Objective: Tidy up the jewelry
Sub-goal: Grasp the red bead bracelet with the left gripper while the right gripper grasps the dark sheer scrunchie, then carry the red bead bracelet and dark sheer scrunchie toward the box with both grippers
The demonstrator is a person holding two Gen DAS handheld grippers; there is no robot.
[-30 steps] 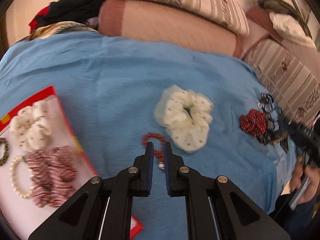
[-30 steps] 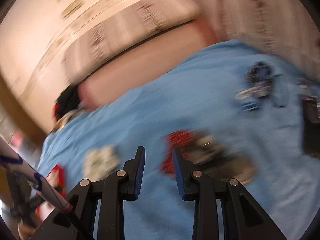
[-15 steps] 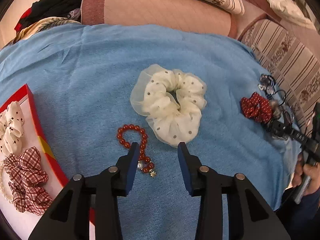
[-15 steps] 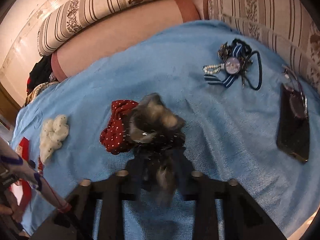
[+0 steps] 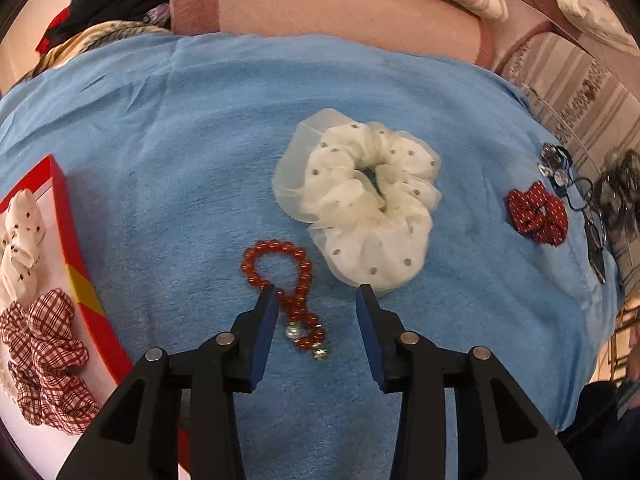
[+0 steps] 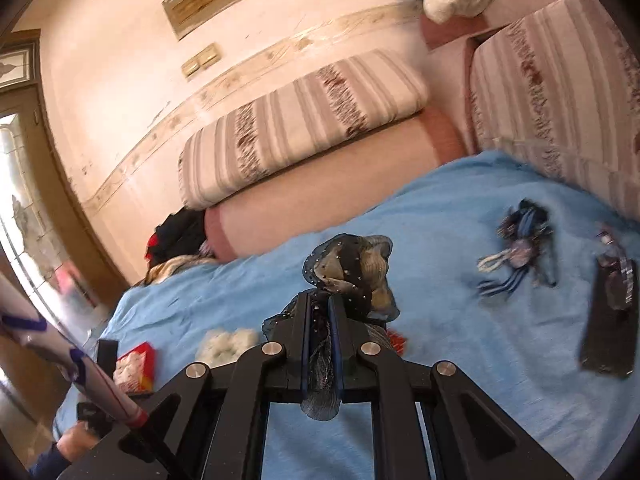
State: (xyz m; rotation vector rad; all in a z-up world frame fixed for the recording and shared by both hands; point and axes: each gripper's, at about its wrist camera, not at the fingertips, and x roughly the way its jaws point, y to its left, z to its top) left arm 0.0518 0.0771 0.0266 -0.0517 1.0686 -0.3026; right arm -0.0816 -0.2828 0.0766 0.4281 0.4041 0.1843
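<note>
In the left wrist view my left gripper is open and empty, low over a red bead bracelet on the blue cloth; its left fingertip overlaps the bracelet's loop. A cream dotted scrunchie lies just beyond the right finger. A red dotted scrunchie lies far right. A red-rimmed tray at left holds a plaid scrunchie and a white one. In the right wrist view my right gripper is shut on a dark sheer scrunchie, lifted above the cloth.
A dark hair tie with blue ribbon and a black phone lie on the cloth at right. Striped cushions and a pink bolster border the far edge. Clothes are piled far left.
My left gripper opened from shut and moved in over the red bracelet. My right gripper closed on the dark scrunchie beside the red one and lifted it.
</note>
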